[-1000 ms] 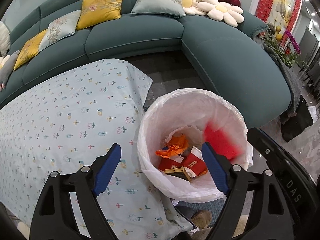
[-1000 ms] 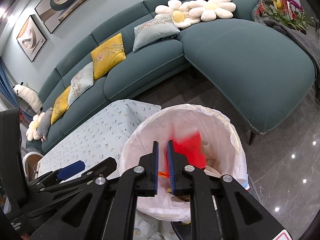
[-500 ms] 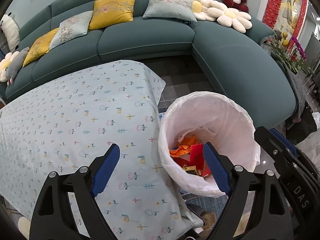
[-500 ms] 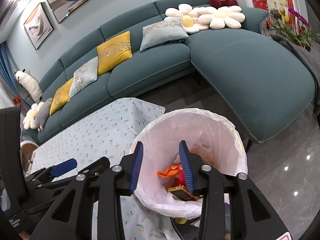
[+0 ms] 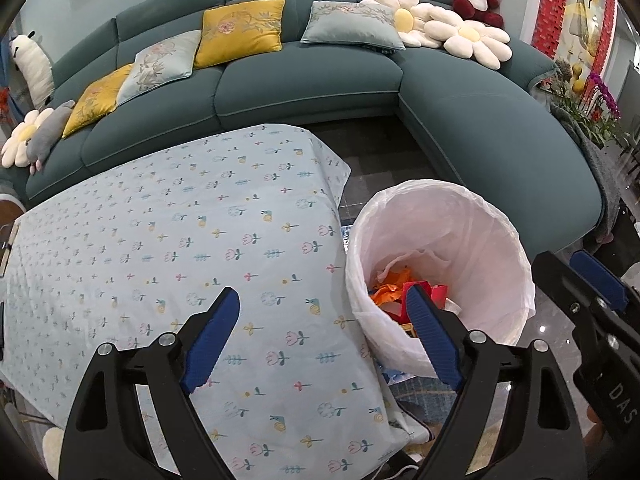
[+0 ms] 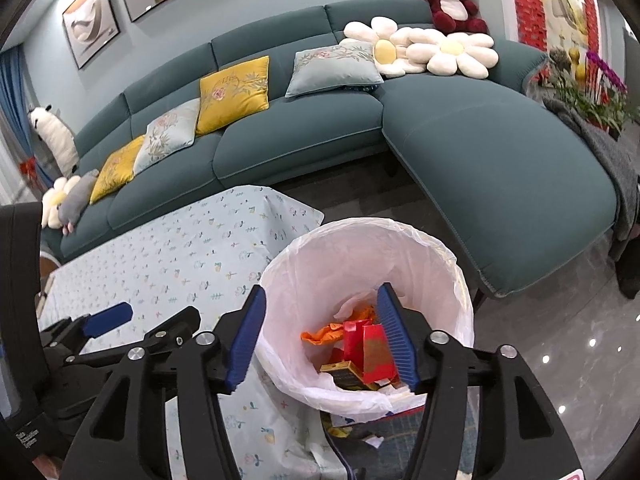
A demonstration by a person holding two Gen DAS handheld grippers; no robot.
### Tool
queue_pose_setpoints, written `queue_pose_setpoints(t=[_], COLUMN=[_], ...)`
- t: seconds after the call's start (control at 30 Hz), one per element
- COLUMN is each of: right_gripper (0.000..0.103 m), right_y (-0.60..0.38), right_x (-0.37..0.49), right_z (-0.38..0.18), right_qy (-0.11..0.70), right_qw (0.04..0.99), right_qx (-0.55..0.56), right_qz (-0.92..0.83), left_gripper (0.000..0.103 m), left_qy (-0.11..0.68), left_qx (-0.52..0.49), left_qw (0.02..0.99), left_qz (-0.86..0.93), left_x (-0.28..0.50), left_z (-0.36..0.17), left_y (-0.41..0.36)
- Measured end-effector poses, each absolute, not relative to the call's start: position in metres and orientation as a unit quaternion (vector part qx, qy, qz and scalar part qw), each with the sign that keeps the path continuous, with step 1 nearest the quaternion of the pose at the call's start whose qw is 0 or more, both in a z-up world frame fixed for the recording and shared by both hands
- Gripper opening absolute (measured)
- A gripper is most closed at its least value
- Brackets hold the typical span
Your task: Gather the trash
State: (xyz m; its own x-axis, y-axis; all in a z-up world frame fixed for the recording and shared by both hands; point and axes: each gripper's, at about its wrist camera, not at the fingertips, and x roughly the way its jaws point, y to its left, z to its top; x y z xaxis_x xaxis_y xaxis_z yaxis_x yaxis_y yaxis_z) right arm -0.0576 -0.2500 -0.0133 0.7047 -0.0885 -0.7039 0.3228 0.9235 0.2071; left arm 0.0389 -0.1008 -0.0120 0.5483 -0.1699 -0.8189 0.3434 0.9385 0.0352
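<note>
Right tongs hover over the trash bin, jaws opening, nothing between the pads; red packet lies loose inside the white liner with an orange wrapper and a dark gold-edged box. So the drop looks done, a judgement from the loose packet and empty pads. Left tongs spread wide, also empty, pointing down across the edge of the desk with the bin just beside its corner. The floral cloth shows no trash anywhere in either view, but its near and far-left parts are cut off or hidden by the tongs, so cannot say the desk is finished. Some scraps show on the floor under the bin, too small to identify. To do this step well: let the right jaws finish spreading before pulling away so nothing sticks to the ribbed pads, lift straight up clear of the liner rim, since a snagged thin plastic edge could tip the bin or pull the bag off. Keep the two tongs apart, they sit near each other here. Then sweep the view over the hidden desk parts and floor before calling it complete. Sofa behind is not involved.
</note>
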Motion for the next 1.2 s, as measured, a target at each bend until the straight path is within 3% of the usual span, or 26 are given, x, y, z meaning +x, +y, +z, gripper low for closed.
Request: queue_pose_setpoints(t=[0.5, 0.57, 0.73, 0.83, 1.2], right_gripper=[0.076, 0.085, 0.087, 0.097, 0.096], right_y=[-0.231, -0.229, -0.230, -0.230, -0.226], right_x=[-0.069, -0.072, -0.074, -0.075, -0.083], right_z=[-0.006, -0.005, -0.006, -0.008, -0.010], right_qy=[0.366, 0.364, 0.367, 0.372, 0.374], right_qw=[0.915, 0.916, 0.915, 0.913, 0.913], right_qx=[0.114, 0.111, 0.110, 0.107, 0.077], right_qz=[-0.126, -0.126, -0.125, -0.129, -0.143], left_gripper=[0.086, 0.086, 0.087, 0.087, 0.089], left_qy=[0.448, 0.448, 0.446, 0.445, 0.435], left_qx=[0.097, 0.098, 0.104, 0.105, 0.118], left_qw=[0.879, 0.879, 0.879, 0.880, 0.885], left_qz=[-0.134, -0.132, -0.130, -0.126, -0.120], left_x=[0.027, 0.026, 0.022, 0.021, 0.012], left_z=[-0.012, -0.012, -0.013, -0.013, -0.015], left_y=[-0.084, -0.083, -0.080, -0.078, -0.078])
